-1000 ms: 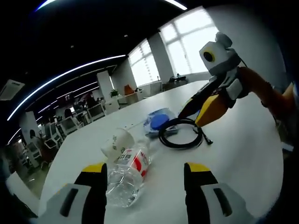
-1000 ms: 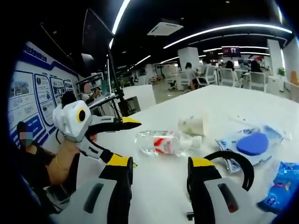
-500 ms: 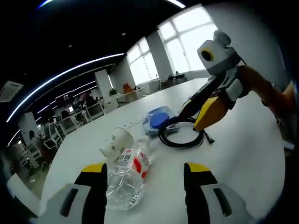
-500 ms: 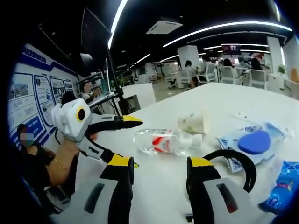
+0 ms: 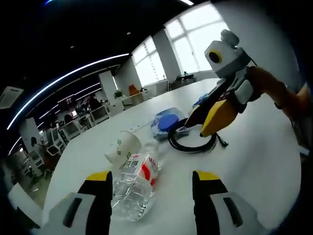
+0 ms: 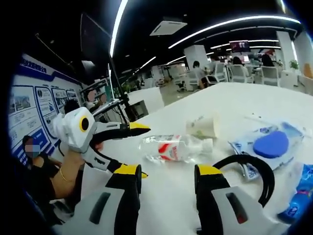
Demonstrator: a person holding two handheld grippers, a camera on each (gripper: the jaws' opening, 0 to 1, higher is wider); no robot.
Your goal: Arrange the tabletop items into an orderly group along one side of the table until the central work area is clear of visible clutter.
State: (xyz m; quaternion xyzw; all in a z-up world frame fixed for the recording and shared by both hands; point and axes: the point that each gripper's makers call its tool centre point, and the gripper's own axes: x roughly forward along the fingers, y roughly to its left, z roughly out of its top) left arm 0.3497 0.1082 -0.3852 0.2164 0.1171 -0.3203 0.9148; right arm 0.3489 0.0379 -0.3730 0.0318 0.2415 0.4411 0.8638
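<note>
Left gripper view: bottle (image 5: 134, 182) between claw (image 5: 152, 193) jaws.

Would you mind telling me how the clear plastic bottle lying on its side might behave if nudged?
The clear plastic bottle with a red-and-white label lies on its round side, so it probably rolls easily. It looks empty, likely light, and its thin crinkled walls may dent.
</note>
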